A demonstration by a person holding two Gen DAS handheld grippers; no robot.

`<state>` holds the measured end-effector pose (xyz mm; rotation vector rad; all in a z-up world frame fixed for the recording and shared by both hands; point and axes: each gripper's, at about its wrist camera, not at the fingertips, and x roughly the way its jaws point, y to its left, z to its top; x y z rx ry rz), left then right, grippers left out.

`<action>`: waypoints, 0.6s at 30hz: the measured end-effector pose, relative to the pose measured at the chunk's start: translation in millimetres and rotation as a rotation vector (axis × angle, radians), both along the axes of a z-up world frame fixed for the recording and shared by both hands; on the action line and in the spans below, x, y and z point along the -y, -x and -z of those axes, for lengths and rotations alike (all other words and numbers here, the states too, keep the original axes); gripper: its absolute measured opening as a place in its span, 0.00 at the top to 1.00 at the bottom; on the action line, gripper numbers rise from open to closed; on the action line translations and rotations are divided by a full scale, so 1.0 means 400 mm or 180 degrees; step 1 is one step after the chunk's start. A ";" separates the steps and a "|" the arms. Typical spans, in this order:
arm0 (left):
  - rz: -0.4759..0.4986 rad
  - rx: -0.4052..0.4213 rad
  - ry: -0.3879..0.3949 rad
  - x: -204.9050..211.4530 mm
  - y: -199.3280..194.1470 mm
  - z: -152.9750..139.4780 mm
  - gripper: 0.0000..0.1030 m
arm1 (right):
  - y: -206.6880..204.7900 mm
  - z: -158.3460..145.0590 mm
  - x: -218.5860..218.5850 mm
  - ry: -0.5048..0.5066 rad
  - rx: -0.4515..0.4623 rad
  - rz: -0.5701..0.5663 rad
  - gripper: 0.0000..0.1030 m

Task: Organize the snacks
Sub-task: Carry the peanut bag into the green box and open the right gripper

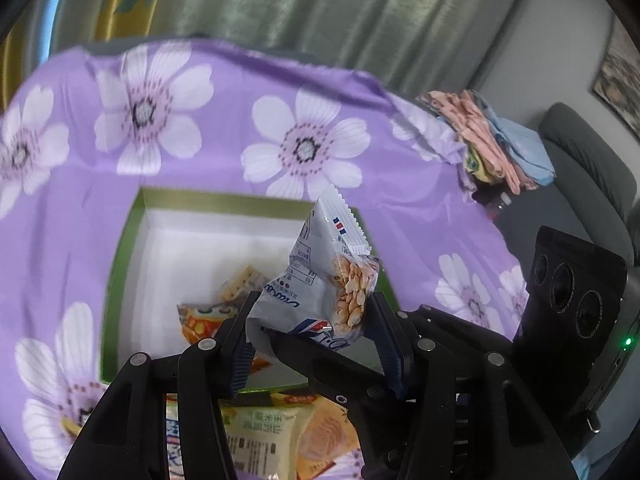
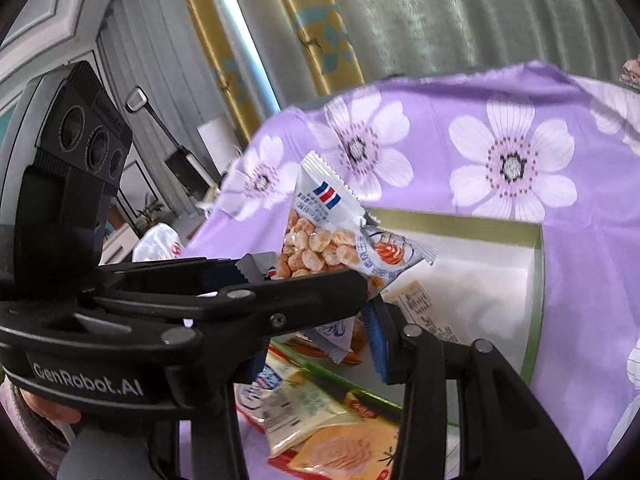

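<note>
A white snack packet with a clear window of round crackers point(image 1: 324, 280) is held above a green-rimmed white box point(image 1: 124, 248). My left gripper point(image 1: 316, 344) is shut on the packet's lower part. In the right wrist view the same packet point(image 2: 324, 236) sits between the left gripper's fingers, which cross in front of the camera. My right gripper point(image 2: 320, 340) stands around the packet's lower end, its jaws apart. A cracker packet point(image 1: 236, 292) lies inside the box point(image 2: 536, 280). Several snack packets point(image 1: 256, 436) lie in front of the box, also seen in the right wrist view point(image 2: 316, 424).
A purple flowered cloth point(image 1: 240, 92) covers the table. Folded cloths point(image 1: 492, 140) lie at its far right corner, beside a grey sofa point(image 1: 588, 160). Curtains hang behind. A white bag point(image 2: 160, 240) sits beyond the table's left edge.
</note>
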<state>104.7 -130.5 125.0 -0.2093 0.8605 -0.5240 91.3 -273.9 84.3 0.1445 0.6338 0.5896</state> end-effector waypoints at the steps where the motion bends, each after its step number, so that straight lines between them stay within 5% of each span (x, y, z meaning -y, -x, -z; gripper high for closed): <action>1: -0.0008 -0.0033 0.0017 -0.001 -0.006 0.014 0.48 | -0.010 0.016 -0.003 0.0021 -0.0051 0.0006 0.59; 8: -0.0144 -0.0245 0.0116 -0.014 -0.043 0.079 0.48 | -0.041 0.079 -0.016 0.0055 -0.0272 0.0064 0.56; 10: -0.0270 -0.0365 0.0215 -0.037 -0.052 0.094 0.48 | -0.044 0.084 -0.023 0.0110 -0.0297 0.0081 0.43; 18: -0.0578 -0.0329 0.0159 -0.130 0.002 0.086 0.26 | 0.033 0.064 0.005 0.0380 -0.0114 0.0175 0.37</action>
